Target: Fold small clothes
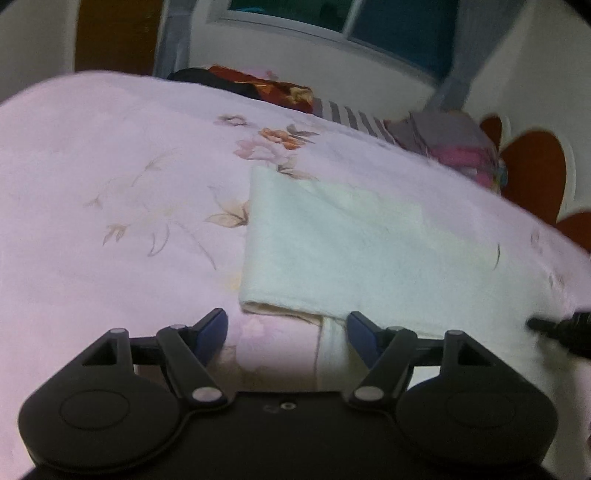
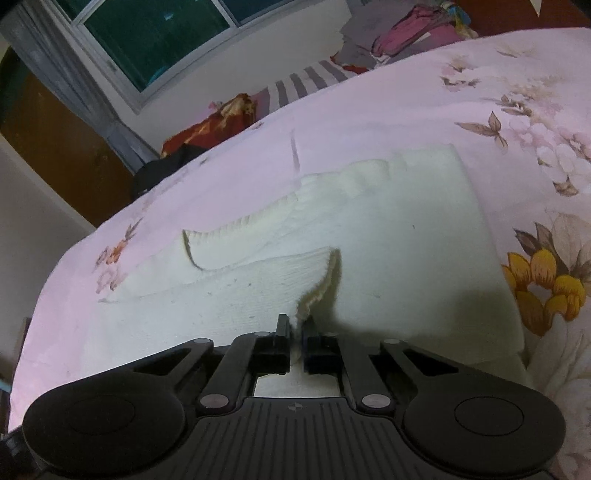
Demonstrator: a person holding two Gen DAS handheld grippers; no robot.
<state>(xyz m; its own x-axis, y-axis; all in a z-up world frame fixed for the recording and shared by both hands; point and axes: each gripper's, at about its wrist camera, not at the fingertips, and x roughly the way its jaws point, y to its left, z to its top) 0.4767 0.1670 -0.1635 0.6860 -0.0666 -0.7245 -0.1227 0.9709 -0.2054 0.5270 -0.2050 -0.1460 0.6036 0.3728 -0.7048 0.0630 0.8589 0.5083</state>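
Note:
A white knitted garment (image 1: 369, 251) lies partly folded on a pink flowered bedsheet (image 1: 110, 184). My left gripper (image 1: 287, 325) is open and empty, just above the sheet at the garment's near edge. A narrow strip of the garment lies between its fingers. In the right wrist view the same garment (image 2: 406, 229) spreads across the bed. My right gripper (image 2: 295, 325) is shut on a raised fold of the garment's edge (image 2: 317, 288). Part of the right gripper (image 1: 561, 330) shows at the far right of the left wrist view.
Piles of other clothes lie at the far side of the bed: dark red and black ones (image 1: 258, 86), a striped one (image 1: 351, 114) and pink and grey ones (image 1: 454, 144). A window (image 2: 147, 33) and curtain stand behind. The bedsheet (image 2: 480, 92) runs to the right.

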